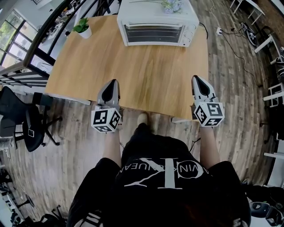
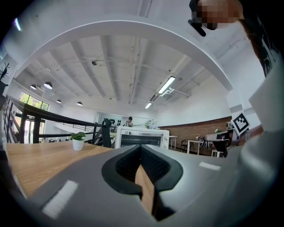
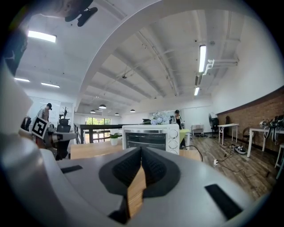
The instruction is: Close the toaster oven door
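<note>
Well, there is one toaster oven (image 1: 157,20), one small potted plant (image 1: 82,28) and two grippers over a single wooden surface (image 1: 133,75). The oven is white and stands at the far edge of the surface, well apart from both grippers. Its glass door stands upright against the front, with rack bars showing through it and knobs down its right side. A bunch of pale flowers (image 1: 172,5) lies on its top. The plant sits in a white pot near the far left corner.

The left gripper (image 1: 114,83) and the right gripper (image 1: 197,79) hang over the near edge, each with its tips pressed together and nothing between them.

The head view alone shows the whole surface, the holder's black T-shirt and a dark office chair (image 1: 26,124) on the plank floor. The right gripper view shows the oven's (image 3: 151,137) front squarely and a person standing far behind it. The left gripper view sets the plant (image 2: 78,141) left of the oven (image 2: 141,138).
</note>
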Available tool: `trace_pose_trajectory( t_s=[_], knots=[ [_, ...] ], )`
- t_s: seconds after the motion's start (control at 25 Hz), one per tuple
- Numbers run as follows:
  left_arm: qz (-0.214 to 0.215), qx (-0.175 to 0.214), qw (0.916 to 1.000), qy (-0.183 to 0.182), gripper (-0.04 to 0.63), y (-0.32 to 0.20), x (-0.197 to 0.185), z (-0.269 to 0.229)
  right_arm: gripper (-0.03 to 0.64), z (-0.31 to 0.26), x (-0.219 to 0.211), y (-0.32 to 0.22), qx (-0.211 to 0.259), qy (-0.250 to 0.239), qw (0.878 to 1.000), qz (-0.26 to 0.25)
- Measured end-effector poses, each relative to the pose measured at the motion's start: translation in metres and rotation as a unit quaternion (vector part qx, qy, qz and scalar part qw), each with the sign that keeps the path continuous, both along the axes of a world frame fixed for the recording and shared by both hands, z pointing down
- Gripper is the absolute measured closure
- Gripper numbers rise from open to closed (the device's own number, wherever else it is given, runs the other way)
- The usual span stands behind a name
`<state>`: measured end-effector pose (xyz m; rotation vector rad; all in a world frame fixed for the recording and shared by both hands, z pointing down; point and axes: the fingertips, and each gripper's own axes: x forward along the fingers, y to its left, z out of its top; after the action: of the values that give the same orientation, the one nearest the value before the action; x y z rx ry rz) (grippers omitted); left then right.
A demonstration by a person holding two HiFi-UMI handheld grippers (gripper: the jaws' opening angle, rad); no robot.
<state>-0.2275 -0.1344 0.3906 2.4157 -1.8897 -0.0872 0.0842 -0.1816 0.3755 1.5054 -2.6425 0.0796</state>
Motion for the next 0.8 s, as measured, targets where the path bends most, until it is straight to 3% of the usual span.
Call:
trace_pose_trajectory(
  t_s=[0.8],
  knots=[
    [-0.007,0.016,0.9999,-0.002,0.584,0.050,0.004,-0.010,0.603,-0.003,0.002,0.048,0.011,-0.005,1.000,-0.004]
  ],
)
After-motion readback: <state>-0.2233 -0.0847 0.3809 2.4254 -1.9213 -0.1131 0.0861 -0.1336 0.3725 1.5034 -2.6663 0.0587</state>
